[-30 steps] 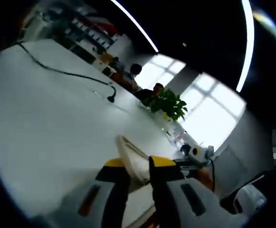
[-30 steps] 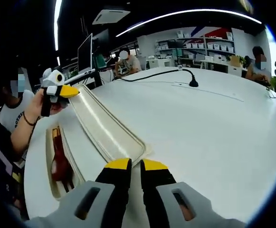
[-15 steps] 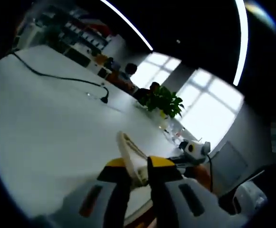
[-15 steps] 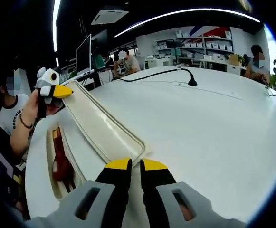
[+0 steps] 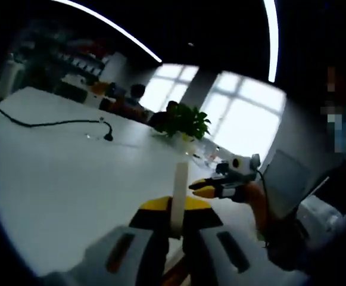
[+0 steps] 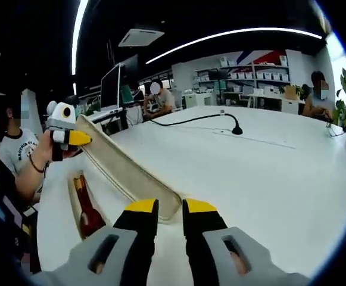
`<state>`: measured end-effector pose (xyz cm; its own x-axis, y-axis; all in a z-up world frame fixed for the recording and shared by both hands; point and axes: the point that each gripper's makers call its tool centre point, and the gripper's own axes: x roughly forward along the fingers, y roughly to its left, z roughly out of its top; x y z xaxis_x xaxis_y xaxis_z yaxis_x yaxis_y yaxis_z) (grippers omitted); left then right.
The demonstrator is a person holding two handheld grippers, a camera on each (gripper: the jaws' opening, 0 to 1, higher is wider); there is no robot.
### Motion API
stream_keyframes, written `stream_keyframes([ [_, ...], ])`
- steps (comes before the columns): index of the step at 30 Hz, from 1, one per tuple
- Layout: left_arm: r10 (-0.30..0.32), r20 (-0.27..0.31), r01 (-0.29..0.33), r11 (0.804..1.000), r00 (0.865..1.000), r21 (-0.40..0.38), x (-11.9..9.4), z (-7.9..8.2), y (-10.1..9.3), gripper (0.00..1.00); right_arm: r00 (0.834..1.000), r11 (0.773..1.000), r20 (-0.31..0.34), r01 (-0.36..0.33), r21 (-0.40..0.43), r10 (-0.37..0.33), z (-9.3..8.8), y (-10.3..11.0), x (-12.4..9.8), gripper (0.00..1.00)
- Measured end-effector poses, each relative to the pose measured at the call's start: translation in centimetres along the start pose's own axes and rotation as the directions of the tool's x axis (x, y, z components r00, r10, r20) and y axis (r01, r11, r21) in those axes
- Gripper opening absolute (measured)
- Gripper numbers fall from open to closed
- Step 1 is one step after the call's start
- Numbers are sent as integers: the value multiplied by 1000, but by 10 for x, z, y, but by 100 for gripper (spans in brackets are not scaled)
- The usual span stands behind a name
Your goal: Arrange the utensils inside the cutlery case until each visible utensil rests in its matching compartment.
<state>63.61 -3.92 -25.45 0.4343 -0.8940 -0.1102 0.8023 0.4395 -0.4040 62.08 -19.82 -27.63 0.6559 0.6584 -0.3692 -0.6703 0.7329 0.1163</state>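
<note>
Cutlery case lid [image 5: 179, 190] pinched in left gripper [image 5: 174, 210]; right gripper [image 6: 164, 208] slightly parted, empty.

one case lid [image 6: 128, 173], one case tray [image 6: 77, 208], one cable [image 6: 196, 118]

The desk [image 6: 268, 179] is white, smooth and faintly glossy, catching the ceiling lights. The cutlery case lid [image 6: 125, 173] looks like cream plastic with a soft sheen; the case tray [image 6: 72, 202] matches it. Each hand-held gripper [image 6: 164, 210] has matt grey plastic fingers tipped in yellow. The cable [image 6: 190, 118] is matt black
</note>
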Motion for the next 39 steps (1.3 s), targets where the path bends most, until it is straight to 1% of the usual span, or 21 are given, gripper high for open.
stream_keyframes([
  [3, -14, -30, 16, 997, 999, 77, 2, -3, -4, 4, 998, 998, 49, -38, -54, 40, 13, 12, 0, 19],
  [5, -6, -44, 12, 992, 999, 125, 3, -3, -4, 4, 997, 995, 60, -43, -95, 48, 17, 15, 1, 22],
  [6, -14, -53, 23, 986, 999, 165, 3, -3, -6, 4, 997, 989, 65, -41, -140, 50, 20, 17, 1, 23],
  [8, -16, -71, 30, 976, 997, 214, 4, -3, -9, 4, 997, 980, 60, -40, -196, 53, 23, 20, 1, 25],
  [10, -26, -87, 49, 962, 996, 268, 5, -3, -11, 4, 997, 975, 60, -38, -219, 52, 25, 23, 1, 25],
  [12, -31, -98, 60, 952, 995, 299, 6, -3, -13, 4, 996, 969, 62, -43, -242, 59, 27, 27, 0, 25],
  [14, -38, -109, 74, 937, 993, 340, 6, -3, -12, 4, 996, 961, 56, -53, -270, 71, 29, 31, 0, 26],
  [15, -36, -113, 74, 935, 993, 347, 0, 0, -27, 4, 996, 954, 52, -58, -296, 76, 30, 33, 0, 26],
  [16, -38, -118, 78, 932, 992, 354, -13, 8, -66, 4, 996, 947, 47, -59, -317, 77, 30, 34, 0, 26],
  [18, -39, -119, 81, 925, 992, 371, -13, 9, -73, 4, 997, 916, 56, -34, -400, 61, 36, 38, -3, 23],
  [19, -41, -125, 86, 922, 991, 379, -13, 8, -76, 4, 997, 895, 39, -40, -444, 64, 36, 44, -5, 23],
  [22, -50, -143, 106, 903, 989, 417, -12, 5, -82, 4, 998, 872, -2, -55, -486, 62, 33, 50, -4, 24],
  [23, -51, -153, 113, 893, 987, 435, -12, 4, -83, 4, 998, 867, -13, -62, -494, 64, 31, 51, -2, 24],
  [26, -54, -182, 138, 861, 982, 489, -11, 2, -87, 4, 995, 840, -70, -99, -533, 73, 22, 52, 1, 24],
  [27, -58, -190, 147, 855, 980, 498, -11, 1, -89, 4, 994, 830, -84, -107, -547, 72, 20, 52, 1, 24],
  [29, -52, -205, 153, 846, 977, 512, -10, 0, -90, 4, 990, 807, -119, -129, -577, 73, 16, 52, 1, 24],
  [31, -47, -225, 159, 842, 973, 516, -10, -1, -90, 4, 986, 782, -151, -150, -604, 73, 12, 53, 2, 24],
  [33, -42, -238, 165, 834, 970, 527, -10, 0, -89, 4, 978, 747, -195, -182, -639, 70, 7, 52, 2, 23],
  [35, -38, -255, 177, 818, 966, 548, -10, 0, -88, 4, 970, 709, -238, -208, -674, 58, 3, 50, 2, 23],
  [37, -36, -265, 184, 810, 964, 557, -10, -2, -88, 4, 963, 682, -266, -215, -699, 31, 0, 46, 2, 23],
  [39, -33, -278, 193, 799, 960, 569, -10, -3, -87, 4, 960, 665, -278, -228, -711, 33, -1, 45, 4, 20],
])
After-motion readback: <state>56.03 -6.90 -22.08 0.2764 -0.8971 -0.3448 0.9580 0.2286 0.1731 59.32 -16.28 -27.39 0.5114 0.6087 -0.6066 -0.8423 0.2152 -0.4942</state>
